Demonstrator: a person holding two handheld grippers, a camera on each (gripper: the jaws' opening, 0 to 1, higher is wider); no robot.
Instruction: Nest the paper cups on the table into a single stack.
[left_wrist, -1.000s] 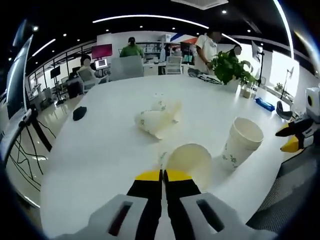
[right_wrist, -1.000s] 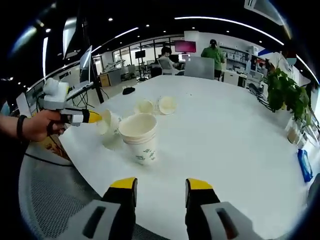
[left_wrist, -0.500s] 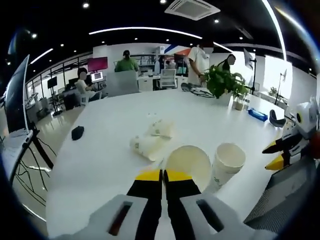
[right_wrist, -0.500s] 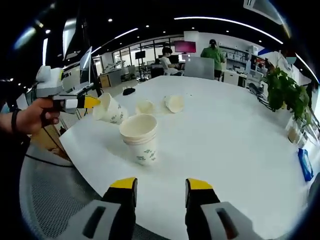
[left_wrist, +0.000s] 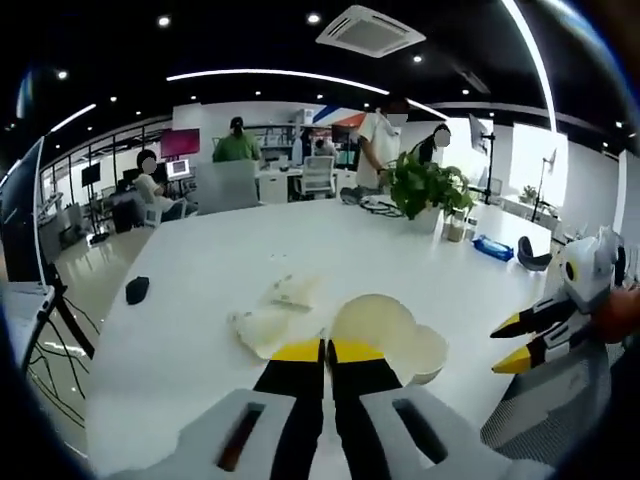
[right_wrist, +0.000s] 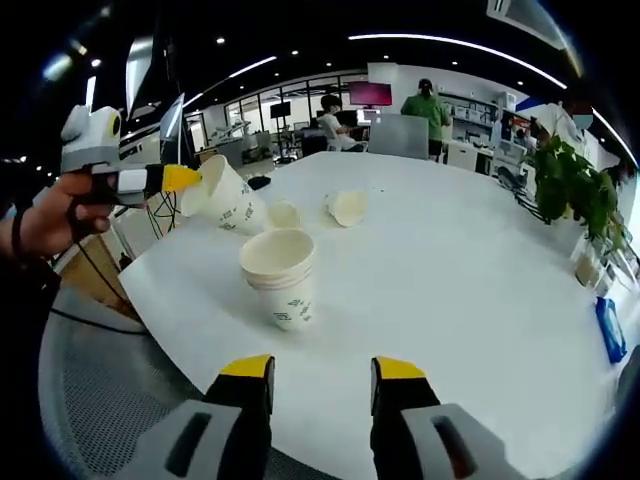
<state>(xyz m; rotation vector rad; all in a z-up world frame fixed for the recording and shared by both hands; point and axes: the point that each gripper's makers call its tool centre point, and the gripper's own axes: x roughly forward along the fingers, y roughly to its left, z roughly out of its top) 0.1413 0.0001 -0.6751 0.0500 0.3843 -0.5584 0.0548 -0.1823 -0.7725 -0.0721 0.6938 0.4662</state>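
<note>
My left gripper is shut on the rim of a white paper cup, held in the air with its mouth towards the camera. In the right gripper view the left gripper holds this cup tilted, up and to the left of the upright cup stack. The stack peeks out just below the held cup. Two more cups lie on their sides farther back on the white table. My right gripper stands open near the table edge, short of the stack, nothing between its fingers.
A potted plant and a blue object sit at the table's right side. A dark mouse lies near the far left edge. A mesh chair stands below the near edge. People stand and sit in the background office.
The left gripper has lifted its cup off the table and carried it higher, towards the stack. The right gripper and the stack have stayed put.
</note>
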